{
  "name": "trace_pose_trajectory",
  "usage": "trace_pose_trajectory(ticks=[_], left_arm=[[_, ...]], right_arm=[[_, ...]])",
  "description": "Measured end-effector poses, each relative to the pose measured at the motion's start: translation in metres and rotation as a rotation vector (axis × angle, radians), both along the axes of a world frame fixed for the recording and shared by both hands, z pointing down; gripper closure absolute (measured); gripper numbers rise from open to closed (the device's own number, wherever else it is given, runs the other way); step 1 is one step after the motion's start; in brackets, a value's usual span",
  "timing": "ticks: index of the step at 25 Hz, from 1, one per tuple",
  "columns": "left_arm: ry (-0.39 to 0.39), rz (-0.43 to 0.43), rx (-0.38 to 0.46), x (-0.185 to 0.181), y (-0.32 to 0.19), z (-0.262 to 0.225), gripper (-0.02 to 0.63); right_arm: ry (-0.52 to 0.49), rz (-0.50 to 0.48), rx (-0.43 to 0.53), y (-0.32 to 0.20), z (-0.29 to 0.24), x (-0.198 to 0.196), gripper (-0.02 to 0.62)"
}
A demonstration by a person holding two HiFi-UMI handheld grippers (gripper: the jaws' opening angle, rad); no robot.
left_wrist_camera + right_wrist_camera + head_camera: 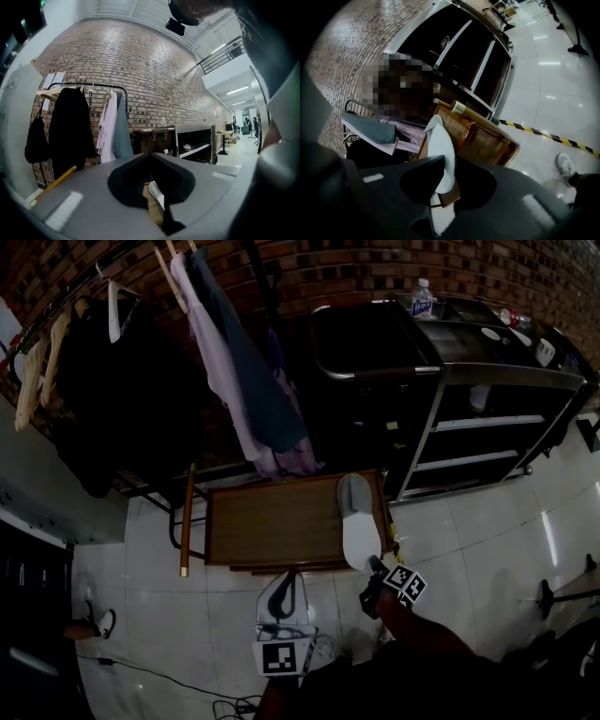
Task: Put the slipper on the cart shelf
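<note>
A pale grey slipper [359,521] lies along the right edge of the low wooden cart shelf [272,521], toe toward the wall. My right gripper [378,568] is at its heel end. In the right gripper view the slipper [440,140] runs edge-on between the jaws, and the right gripper [449,161] is shut on its heel. My left gripper [286,582] hangs in front of the cart's near edge, pointing level with nothing in it. In the left gripper view its tips [151,153] meet, with the slipper's edge [157,194] and the cart wood [151,208] showing through the gap below.
A clothes rack with hanging garments [234,381] stands behind the cart. A black metal shelving unit [450,381] with a water bottle [423,298] is at the back right. Yellow-black tape [543,133] crosses the tiled floor. A cable [159,673] lies at the front left.
</note>
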State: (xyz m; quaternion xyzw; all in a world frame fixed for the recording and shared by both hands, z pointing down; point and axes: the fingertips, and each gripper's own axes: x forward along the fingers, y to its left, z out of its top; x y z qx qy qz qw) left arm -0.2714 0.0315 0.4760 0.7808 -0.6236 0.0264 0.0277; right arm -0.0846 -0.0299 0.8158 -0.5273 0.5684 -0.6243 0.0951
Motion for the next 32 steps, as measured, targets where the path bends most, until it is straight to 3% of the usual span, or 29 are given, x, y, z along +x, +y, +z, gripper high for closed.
trace_pose_trajectory(ticks=[7,12,18,27,32], left_arm=[[0.006,0.025,0.006,0.008,-0.002,0.003,0.584],[0.016,0.044,0.009,0.017,0.001,0.006,0.584],[0.028,0.07,0.013,0.029,0.002,0.004,0.584],[0.046,0.092,0.031,0.047,0.0,-0.004,0.586],[0.074,0.104,0.048,0.067,-0.005,-0.012,0.586]], right_arm=[[0.077,-0.079,0.11,0.005,-0.036,-0.003,0.559],[0.284,-0.186,0.262,0.006,-0.077,0.006,0.563],[0.499,-0.276,0.512,0.008,-0.145,0.017,0.563],[0.699,-0.289,0.901,0.019,-0.272,0.022,0.563],[0.687,-0.233,1.041,0.015,-0.337,0.031,0.563]])
